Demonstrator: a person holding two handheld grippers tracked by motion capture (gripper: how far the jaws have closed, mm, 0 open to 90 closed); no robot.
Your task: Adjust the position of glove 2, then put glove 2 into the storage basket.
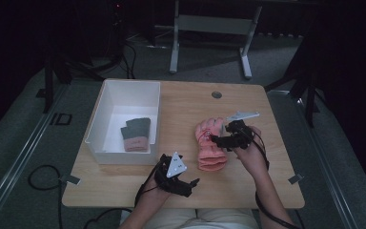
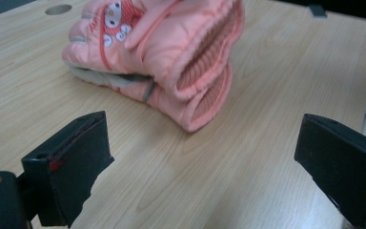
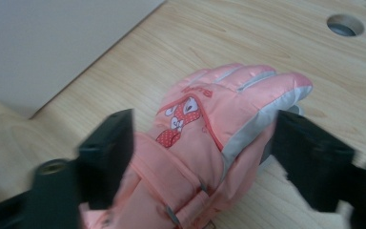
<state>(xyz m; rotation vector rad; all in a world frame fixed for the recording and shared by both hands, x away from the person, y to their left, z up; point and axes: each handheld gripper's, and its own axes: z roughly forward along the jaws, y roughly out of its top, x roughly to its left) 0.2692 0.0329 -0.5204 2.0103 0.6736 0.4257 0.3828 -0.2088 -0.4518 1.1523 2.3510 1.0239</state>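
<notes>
A pair of pink padded gloves [image 1: 211, 148] lies stacked on the wooden table [image 1: 248, 186], the top one bearing a cartoon patch. In the right gripper view the top glove [image 3: 209, 119] lies between the two wide-set jaws of my right gripper [image 3: 205, 152], and the pads stand off its sides. From above, my right gripper [image 1: 219, 134] hovers at the gloves' finger end. My left gripper [image 1: 190, 187] is near the table's front edge, open and empty. Its own view faces the gloves' ribbed cuffs [image 2: 205, 71] a short way ahead of the left gripper [image 2: 205, 167].
A white open box [image 1: 124, 90] stands at the table's left and holds a folded grey and pink glove [image 1: 136, 133]. Its wall [image 3: 52, 43] is near the gloves. A round cable hole [image 1: 216, 94] sits near the far edge. Bare wood lies right of the gloves.
</notes>
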